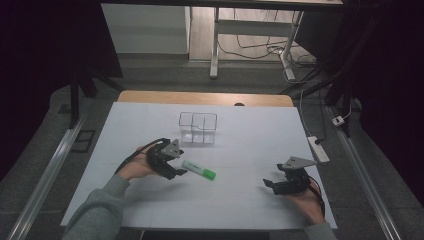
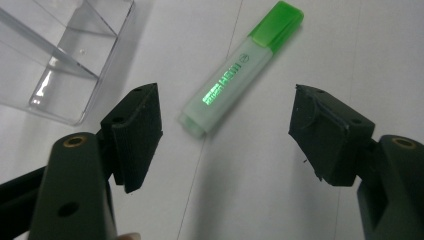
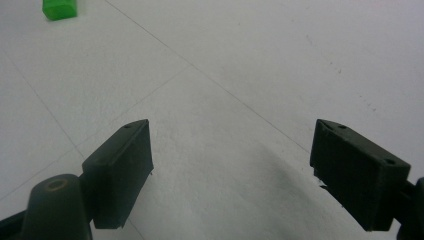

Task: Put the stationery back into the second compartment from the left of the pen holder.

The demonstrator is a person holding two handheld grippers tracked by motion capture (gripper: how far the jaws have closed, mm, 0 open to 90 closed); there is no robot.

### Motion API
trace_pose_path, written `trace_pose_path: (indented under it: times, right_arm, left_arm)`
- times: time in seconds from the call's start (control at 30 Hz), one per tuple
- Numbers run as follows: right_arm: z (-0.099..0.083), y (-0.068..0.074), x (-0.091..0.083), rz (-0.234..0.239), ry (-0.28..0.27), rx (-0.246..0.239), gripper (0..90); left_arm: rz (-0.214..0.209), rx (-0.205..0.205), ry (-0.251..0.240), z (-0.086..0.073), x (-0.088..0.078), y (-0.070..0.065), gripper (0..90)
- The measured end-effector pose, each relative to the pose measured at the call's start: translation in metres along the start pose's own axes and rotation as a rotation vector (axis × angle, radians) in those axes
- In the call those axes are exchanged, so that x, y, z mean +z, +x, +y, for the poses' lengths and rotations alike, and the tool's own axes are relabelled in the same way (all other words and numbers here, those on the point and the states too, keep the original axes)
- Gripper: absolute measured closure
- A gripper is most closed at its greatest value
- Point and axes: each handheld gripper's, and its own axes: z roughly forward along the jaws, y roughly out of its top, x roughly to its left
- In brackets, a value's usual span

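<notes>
A highlighter with a pale body and a green cap lies flat on the white table sheet. My left gripper stands open just left of its pale end. In the left gripper view the highlighter lies ahead of the left gripper, with nothing between the jaws. My right gripper rests open at the right front of the sheet, well apart from the highlighter. Over bare sheet, the right gripper has its jaws wide, and the green cap peeks in at the top left.
A clear plastic organizer with compartments stands behind the highlighter, near the middle of the sheet; its corner is close to my left jaw. A power strip lies by the table's right edge. Table legs and cables are on the floor beyond.
</notes>
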Motion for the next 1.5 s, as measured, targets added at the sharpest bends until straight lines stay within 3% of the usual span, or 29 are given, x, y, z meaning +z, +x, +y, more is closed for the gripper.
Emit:
trace_pose_path:
  times: [0.57,0.7,0.93,1.5]
  right_arm:
    - [0.000,0.000,0.001,-0.001,0.004,0.001,17.3]
    - [0.000,0.000,0.001,-0.002,0.002,0.000,17.4]
    - [0.000,0.000,0.000,-0.003,0.002,0.001,17.3]
    - [-0.001,0.000,0.001,-0.004,0.010,0.000,17.3]
  left_arm:
    - [-0.040,0.021,0.022,0.016,0.018,0.005,29.1]
    - [-0.065,0.019,0.007,0.020,0.022,0.004,29.0]
    - [-0.068,0.042,0.023,0.027,0.027,0.005,28.7]
    - [-0.109,0.060,0.041,0.034,0.043,0.009,28.9]
